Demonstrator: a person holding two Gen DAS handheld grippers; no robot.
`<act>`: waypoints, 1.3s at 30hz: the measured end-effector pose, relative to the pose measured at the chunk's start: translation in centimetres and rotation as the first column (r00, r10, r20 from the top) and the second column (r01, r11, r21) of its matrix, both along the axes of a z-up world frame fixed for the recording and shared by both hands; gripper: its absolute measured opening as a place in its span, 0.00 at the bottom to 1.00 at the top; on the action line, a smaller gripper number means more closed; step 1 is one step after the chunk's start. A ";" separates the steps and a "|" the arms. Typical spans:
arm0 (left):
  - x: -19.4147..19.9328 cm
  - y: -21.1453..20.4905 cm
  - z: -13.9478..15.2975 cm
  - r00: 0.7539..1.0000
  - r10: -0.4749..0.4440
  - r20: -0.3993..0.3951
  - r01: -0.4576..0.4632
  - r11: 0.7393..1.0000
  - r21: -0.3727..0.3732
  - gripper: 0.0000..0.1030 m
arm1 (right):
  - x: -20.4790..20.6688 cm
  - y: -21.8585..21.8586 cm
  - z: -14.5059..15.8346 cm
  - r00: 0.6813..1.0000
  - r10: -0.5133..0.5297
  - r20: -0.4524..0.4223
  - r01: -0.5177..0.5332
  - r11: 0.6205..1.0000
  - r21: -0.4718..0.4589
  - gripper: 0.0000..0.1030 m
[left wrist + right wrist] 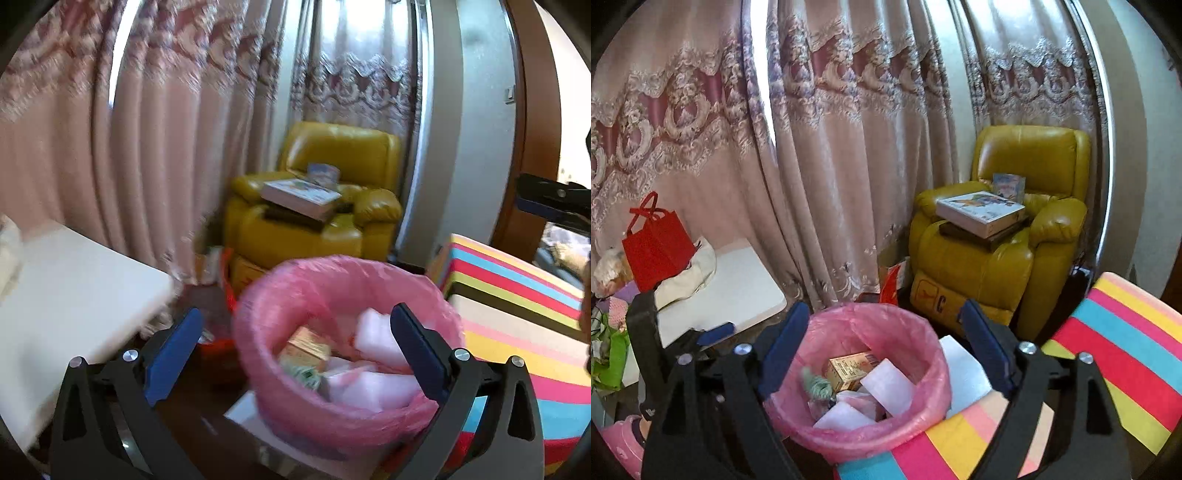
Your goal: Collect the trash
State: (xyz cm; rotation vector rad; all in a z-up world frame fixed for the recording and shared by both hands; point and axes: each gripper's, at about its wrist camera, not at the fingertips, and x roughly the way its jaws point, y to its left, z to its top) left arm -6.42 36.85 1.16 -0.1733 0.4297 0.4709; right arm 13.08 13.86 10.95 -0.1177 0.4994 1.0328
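Both grippers, left and right, hang spread wide and empty above the pink-lined bin, trash inside, near the striped cloth.

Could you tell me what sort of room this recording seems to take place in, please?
Most likely a living room or sitting corner in a home: a yellow leather armchair stacked with boxes, long lace-trimmed curtains, and a small bin with a pink liner holding cartons and foam scraps beside a striped cloth.
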 end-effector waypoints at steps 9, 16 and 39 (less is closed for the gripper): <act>-4.1 -3.4 5.8 0.997 0.063 0.045 -0.071 0.974 0.213 0.93 | -3.7 -3.9 3.4 0.997 -0.036 0.064 0.036 0.999 0.014 0.95; -7.1 -5.7 6.5 0.993 0.107 0.050 -0.115 0.974 0.197 0.93 | -8.1 -6.9 0.7 0.991 -0.058 0.122 0.063 0.997 -0.041 0.96; -9.9 -12.1 -0.7 0.999 -0.035 -0.016 0.036 0.992 0.117 0.93 | -13.4 -10.4 -7.0 0.990 -0.077 0.122 0.094 0.985 -0.148 0.96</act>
